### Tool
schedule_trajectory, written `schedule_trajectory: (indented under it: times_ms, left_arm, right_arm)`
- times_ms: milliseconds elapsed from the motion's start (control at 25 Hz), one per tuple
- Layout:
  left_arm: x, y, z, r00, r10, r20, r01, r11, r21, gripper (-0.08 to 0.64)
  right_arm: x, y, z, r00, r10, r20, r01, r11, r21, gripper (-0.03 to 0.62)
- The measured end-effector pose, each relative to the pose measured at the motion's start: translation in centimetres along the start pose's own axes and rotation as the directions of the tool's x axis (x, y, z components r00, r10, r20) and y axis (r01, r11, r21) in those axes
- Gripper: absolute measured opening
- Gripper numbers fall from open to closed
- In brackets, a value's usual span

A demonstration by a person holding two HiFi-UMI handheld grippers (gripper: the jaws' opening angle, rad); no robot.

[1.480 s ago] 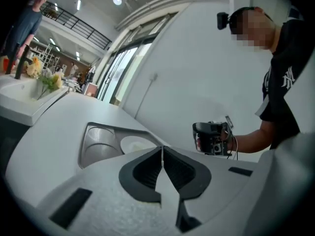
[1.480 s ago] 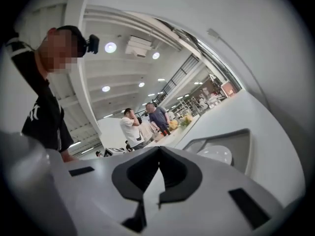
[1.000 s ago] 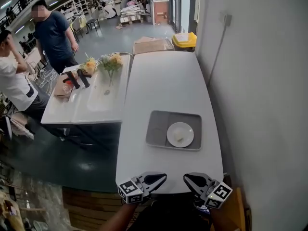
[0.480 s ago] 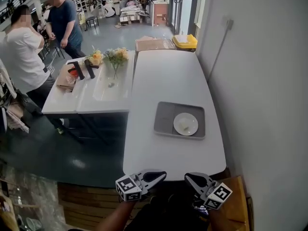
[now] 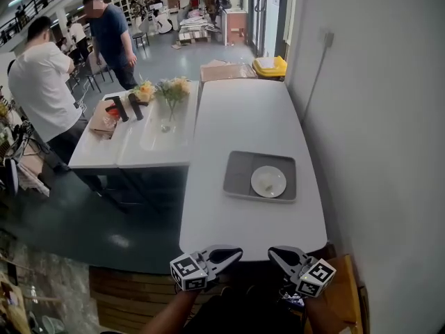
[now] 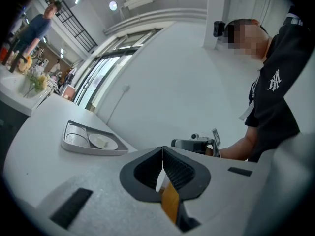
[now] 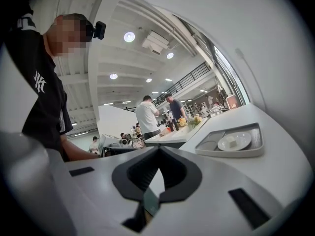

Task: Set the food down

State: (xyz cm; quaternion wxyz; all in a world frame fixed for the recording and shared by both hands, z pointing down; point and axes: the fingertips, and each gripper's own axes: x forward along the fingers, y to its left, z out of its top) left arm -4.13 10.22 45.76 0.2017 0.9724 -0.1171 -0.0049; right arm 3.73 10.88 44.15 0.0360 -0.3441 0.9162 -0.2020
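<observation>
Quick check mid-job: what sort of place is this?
Probably a big open workshop or lab hall, not a home: long white tables, a tray with a plate, stacked goods on the floor at the back, and a mezzanine railing overhead.

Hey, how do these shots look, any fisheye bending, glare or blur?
Head view: evenly lit and sharp; the long white table's edges bow; the grey rectangular tray and round white plate are crisp. Left gripper view: heavy fisheye, dark corners. Right gripper view: same bending, bright ceiling lamps glare.
</observation>
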Motion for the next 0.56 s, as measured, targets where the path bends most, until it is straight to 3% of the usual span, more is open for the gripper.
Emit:
schedule_trajectory:
  times_ms: [240, 560]
  left_arm:
    - [1.3, 0.3, 0.9, 1.000, -0.013, -0.021, 0.014, 1.000, 0.025, 0.006]
    - [1.7, 0.3, 0.2, 1.000, -0.017, -0.021, 0.017, 1.000, 0.001, 0.006]
  right_arm:
    - [-1.6, -0.9, 0.5, 0.999, -0.034, 0.011, 0.034, 0.999, -0.009, 0.003]
    - [-2.1, -0.7, 0.2, 0.999, -0.050, 0.021, 0.050, 0.999, -0.010, 0.003]
